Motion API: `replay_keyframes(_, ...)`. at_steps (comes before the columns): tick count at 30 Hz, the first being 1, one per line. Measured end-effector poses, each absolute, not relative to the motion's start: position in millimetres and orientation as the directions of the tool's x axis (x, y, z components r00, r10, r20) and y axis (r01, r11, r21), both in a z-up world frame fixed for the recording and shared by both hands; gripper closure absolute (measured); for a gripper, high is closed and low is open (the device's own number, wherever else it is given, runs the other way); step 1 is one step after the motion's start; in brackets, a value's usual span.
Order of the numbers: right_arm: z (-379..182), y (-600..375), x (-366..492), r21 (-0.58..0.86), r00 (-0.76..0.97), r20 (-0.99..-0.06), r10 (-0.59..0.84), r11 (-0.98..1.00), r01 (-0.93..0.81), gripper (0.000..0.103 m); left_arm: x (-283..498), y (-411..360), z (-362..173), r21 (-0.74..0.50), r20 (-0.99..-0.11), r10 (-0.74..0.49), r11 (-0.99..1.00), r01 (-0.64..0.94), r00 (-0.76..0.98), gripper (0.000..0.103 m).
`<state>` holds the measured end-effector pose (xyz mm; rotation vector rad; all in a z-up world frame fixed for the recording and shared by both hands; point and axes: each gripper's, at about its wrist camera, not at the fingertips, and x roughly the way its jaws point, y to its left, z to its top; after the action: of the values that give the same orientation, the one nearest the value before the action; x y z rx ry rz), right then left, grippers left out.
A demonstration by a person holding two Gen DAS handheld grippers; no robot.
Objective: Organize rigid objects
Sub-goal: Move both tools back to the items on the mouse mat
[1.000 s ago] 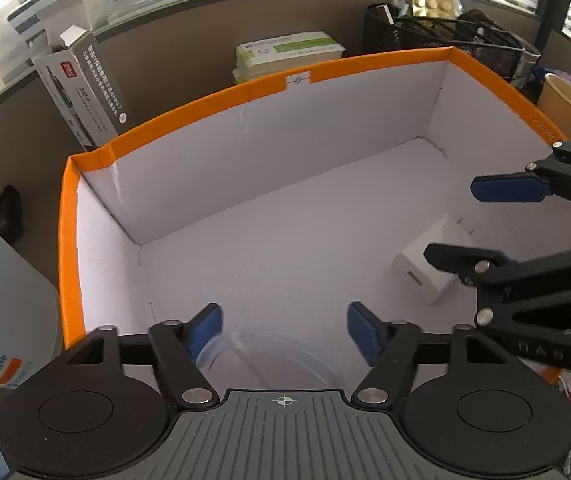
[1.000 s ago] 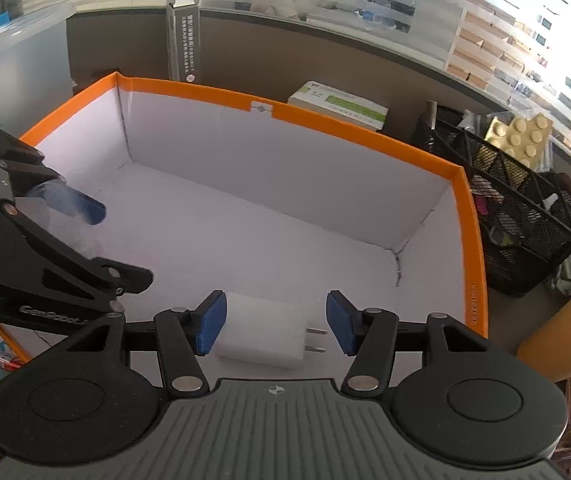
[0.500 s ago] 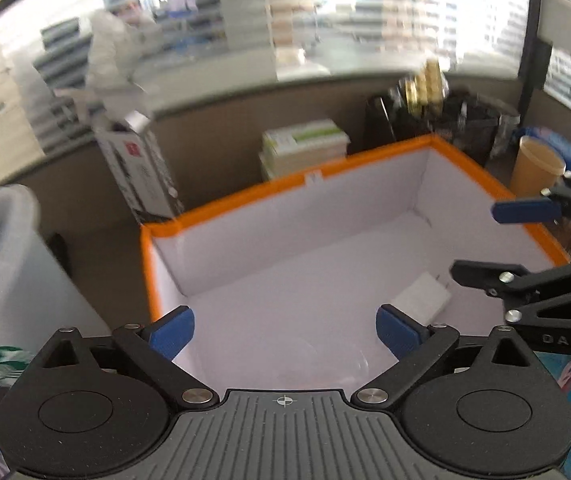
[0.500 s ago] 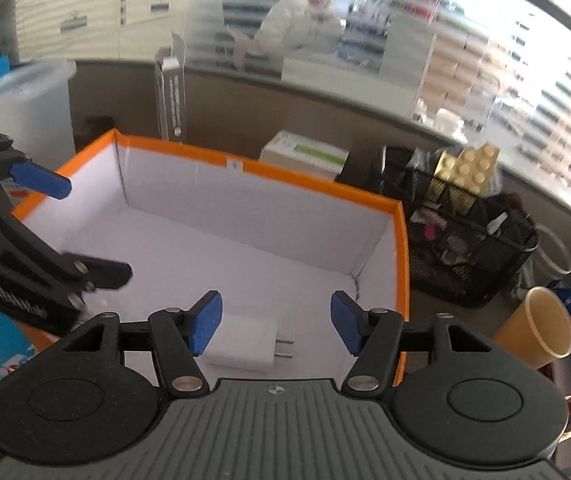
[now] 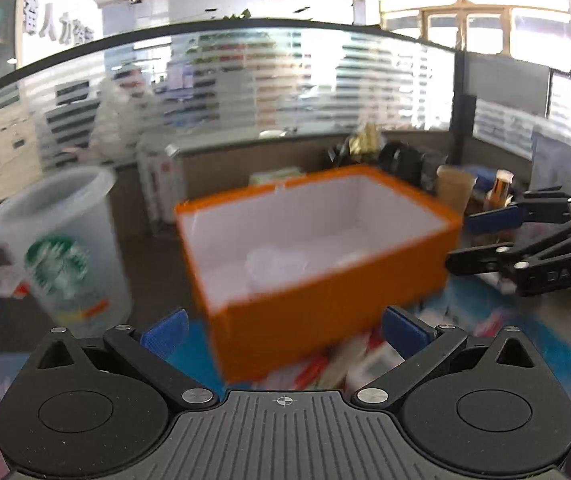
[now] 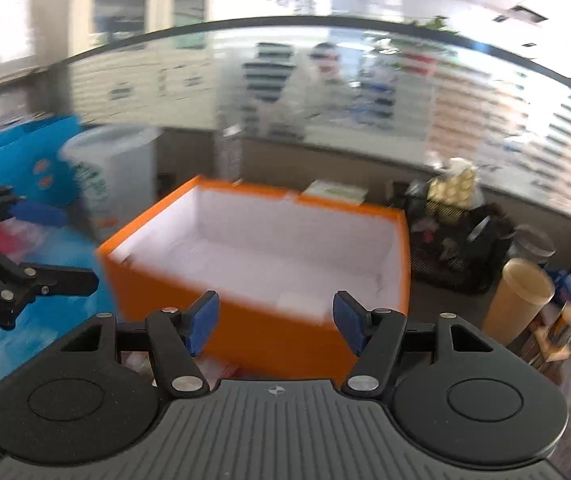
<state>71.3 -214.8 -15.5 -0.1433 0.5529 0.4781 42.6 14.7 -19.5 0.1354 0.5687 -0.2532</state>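
A: Left wrist view. Edges and open room?
B: Centre: orange box (image 5: 325, 320), open-topped, rim straight, corners square. Clear air above the rim and between the box and the left gripper (image 5: 285, 328) in the near foreground. Far right: right gripper (image 5: 481, 240), well apart from the box's right wall.
A: State of the tongs?
B: Jaws opening, spread wide, nothing between the blue pads.
A: Writing?
B: "DAS" on the right gripper's black arm. Green round logo on the tall frosted cup (image 5: 61, 256) at left; lettering too blurred to read.
A: Task's things?
B: On the white box floor, by the near wall: a clear round thing (image 5: 277, 264), blurred.
A: Right wrist view. Edges and room?
B: Same box (image 6: 157, 292), near-left corner toward the camera, the right gripper (image 6: 277, 320) just short of the near wall. Left edge: left gripper (image 6: 57, 246), clear of the box.
A: Tongs?
B: Parted about halfway, gripping nothing.
A: Materials and shapes?
B: Smooth orange outside, matt white inside. Right of the box: black mesh basket (image 6: 457, 256); nearer, tan paper cup (image 6: 521, 296), tapered. Inside, by the near wall: white block (image 6: 297, 302), blurred.
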Motion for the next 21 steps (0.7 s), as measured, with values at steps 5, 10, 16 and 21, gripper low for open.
replay_keyframes(5,-57,-209,56,0.019,0.680,-0.611,0.406,0.866,-0.500,0.042,23,18,-49,0.012,-0.646,-0.161,0.975,0.220,0.746,0.000)
replay_keyframes(10,-77,-205,43,0.079,0.652,-0.601,0.462,0.846,-0.527,0.042,6,3,-74,-0.010,-0.705,-0.183,0.969,0.248,0.686,0.000)
replay_keyframes(16,-86,-207,46,-0.016,0.686,-0.590,0.426,0.843,-0.537,0.040,-5,-14,-92,0.025,-0.755,-0.155,0.964,0.265,0.637,0.000)
replay_keyframes(21,-89,-224,62,0.023,0.684,-0.580,0.443,0.848,-0.529,0.019,2,-22,-102,0.008,-0.781,-0.159,0.964,0.265,0.604,0.000)
